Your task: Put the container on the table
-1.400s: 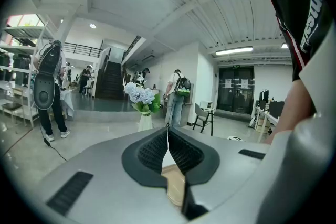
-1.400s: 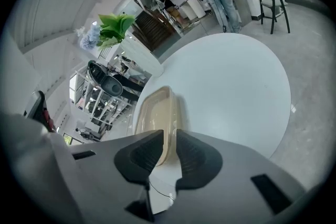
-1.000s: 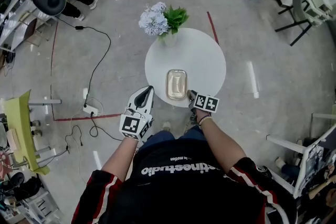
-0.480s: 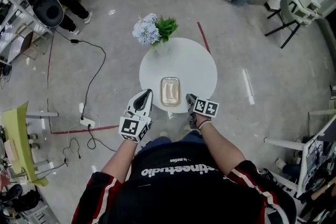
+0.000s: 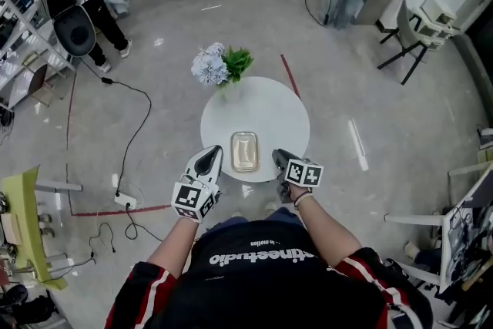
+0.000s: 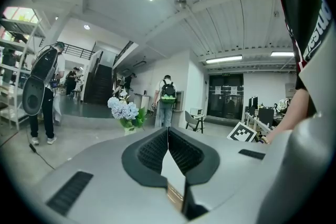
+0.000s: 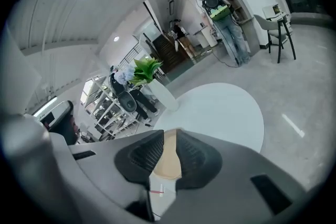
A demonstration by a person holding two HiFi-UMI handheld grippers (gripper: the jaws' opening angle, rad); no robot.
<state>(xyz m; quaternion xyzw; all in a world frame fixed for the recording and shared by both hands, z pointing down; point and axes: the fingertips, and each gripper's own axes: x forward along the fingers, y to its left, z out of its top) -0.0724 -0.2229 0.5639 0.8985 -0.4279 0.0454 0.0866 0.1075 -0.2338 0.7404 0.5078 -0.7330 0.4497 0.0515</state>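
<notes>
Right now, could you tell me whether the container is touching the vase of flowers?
Apart. The head view shows a stretch of bare table between the container and the vase of flowers.

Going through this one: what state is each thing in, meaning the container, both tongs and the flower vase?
container: lying flat on the table, not gripped.
left tongs: shut, empty, just left of the container.
right tongs: slightly open, empty, just right of the container.
flower vase: upright at the table's far edge.

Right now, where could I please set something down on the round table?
The round white table's right half is bare, as is the middle between the rectangular metal container and the vase of flowers. The near edge is crowded.
</notes>
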